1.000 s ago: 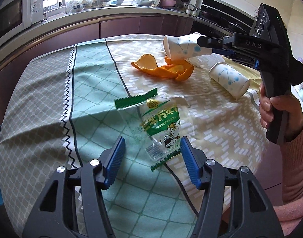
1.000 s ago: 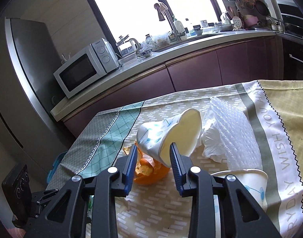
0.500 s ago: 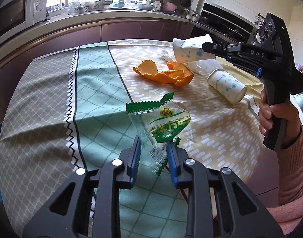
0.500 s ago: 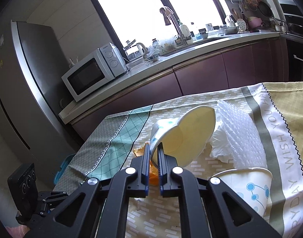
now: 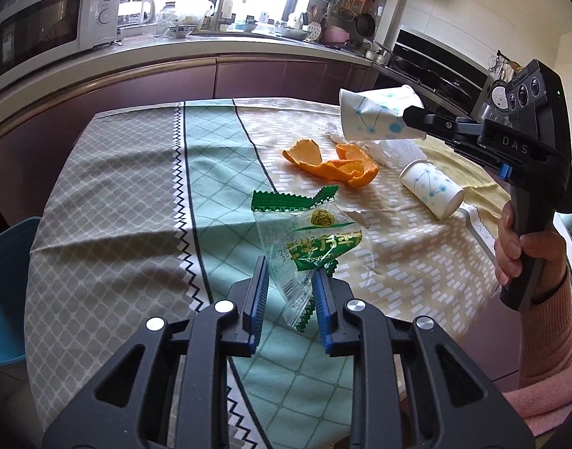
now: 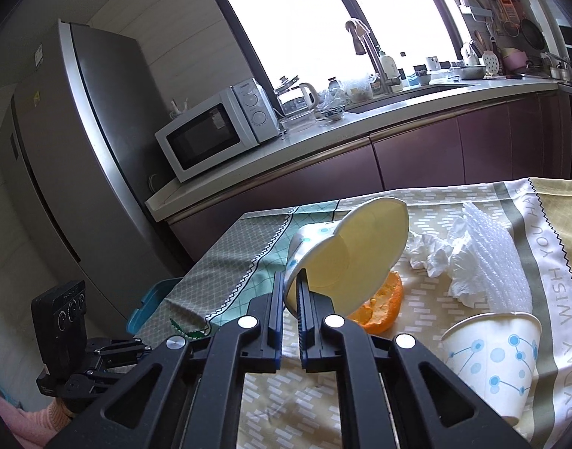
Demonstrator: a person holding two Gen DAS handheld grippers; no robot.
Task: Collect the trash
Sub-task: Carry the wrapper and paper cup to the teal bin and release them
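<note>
While both tools are closed on trash, the left hand-held gripper [image 5: 289,295] clamps the lower part of a clear snack wrapper [image 5: 308,247] with green print and zigzag green edges; its blue pads press the crumpled film from both sides, and the wrapper stands up from between them, its top edge tilted away over the cloth-covered counter [image 5: 136,202]. Just beyond the wrapper lie curled pieces of orange peel [image 5: 334,164] on the cloth. Farther out and to the right of this hand-held gripper, a paper cup [image 5: 432,194] with a blue dot pattern lies on its side, near a crumpled white tissue [image 6: 435,254] and a sheet of bubble wrap [image 6: 495,262].

The right hand-held gripper [image 6: 289,307] has its jaws pinched tight on the rim of a second paper cup [image 6: 346,258], one pad inside the wall and one outside. The cup is squashed out of round and lifted clear of the cloth, its open mouth turned toward the camera, with the orange peel showing directly beneath it. To the right of this hand-held gripper the lying cup sits close by. In the left wrist view a hand [image 5: 525,258] in a pink sleeve holds the right tool's grip. Beyond the table run a kitchen worktop with a microwave [image 6: 218,131] and a sink, and a refrigerator [image 6: 61,157] stands off to the left.
</note>
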